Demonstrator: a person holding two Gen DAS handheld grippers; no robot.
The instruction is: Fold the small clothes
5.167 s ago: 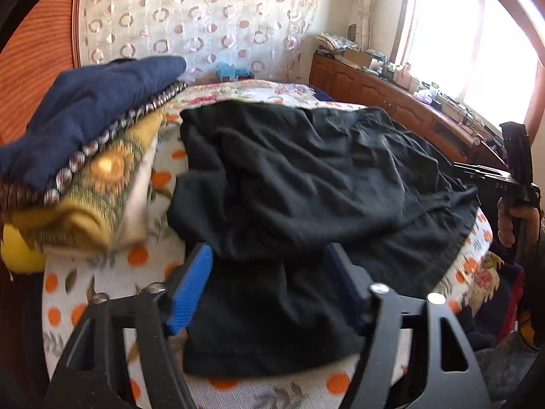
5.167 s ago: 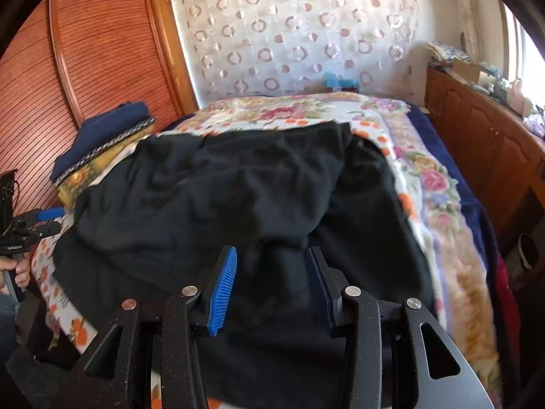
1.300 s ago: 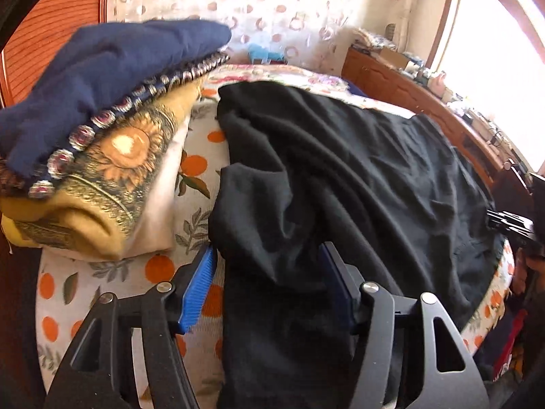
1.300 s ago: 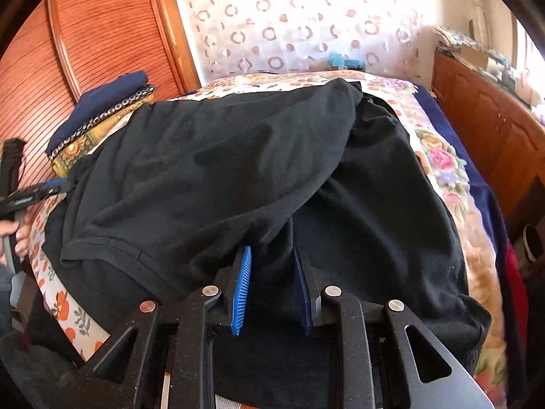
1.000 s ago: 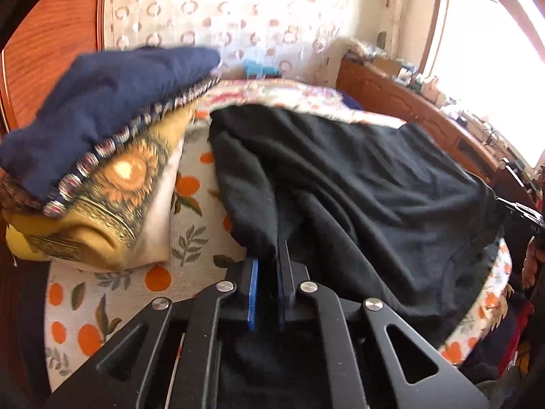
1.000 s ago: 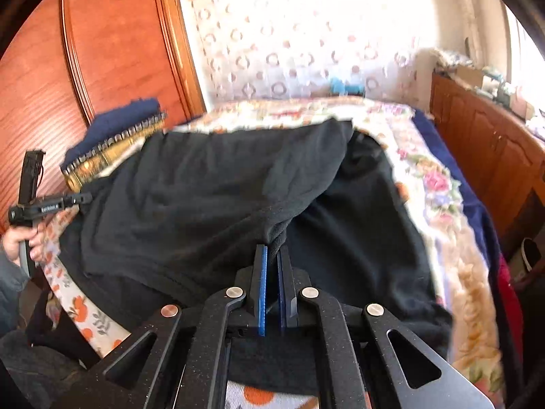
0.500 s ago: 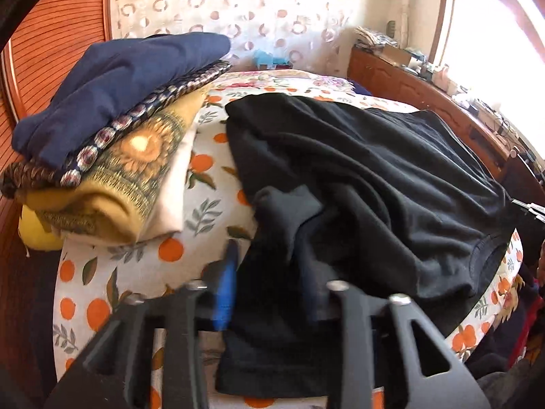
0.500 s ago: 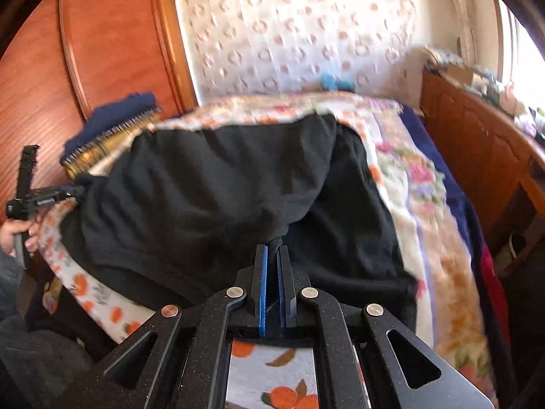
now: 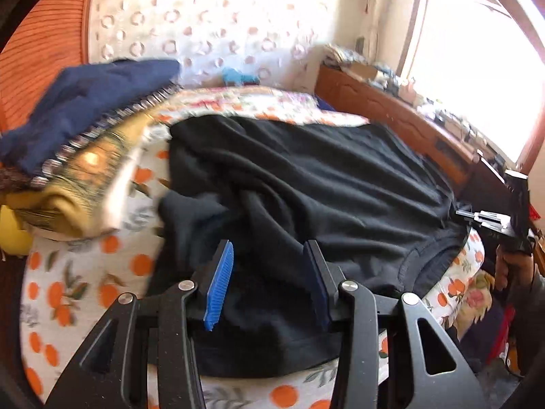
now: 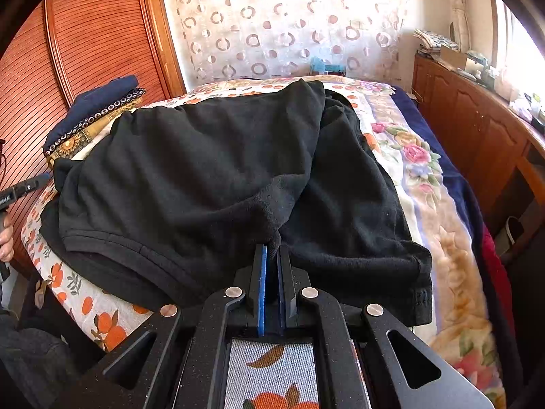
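A black garment (image 9: 306, 187) lies spread and partly doubled over on the bed, its hem toward the near edge. In the left wrist view my left gripper (image 9: 269, 248) hovers open over the garment's near left part; its blue pads (image 9: 219, 279) touch no cloth. My right gripper (image 10: 271, 248) is shut on a pinched fold of the black garment (image 10: 204, 156) near the bed's front edge. Each gripper also shows in the other's view: the right gripper (image 9: 494, 221) at the far right, the left gripper (image 10: 24, 187) at the far left.
A stack of folded clothes (image 9: 85, 129), navy on top of yellow, sits at the bed's left side (image 10: 92, 112). The orange-print sheet (image 9: 85, 272) covers the bed. A wooden cabinet (image 10: 477, 129) runs along the right, a wardrobe (image 10: 85, 34) along the left.
The left gripper, shut on the garment's corner a second ago, has opened, let it drop and shifted sideways. The right gripper stays shut on its fold and has sunk a little.
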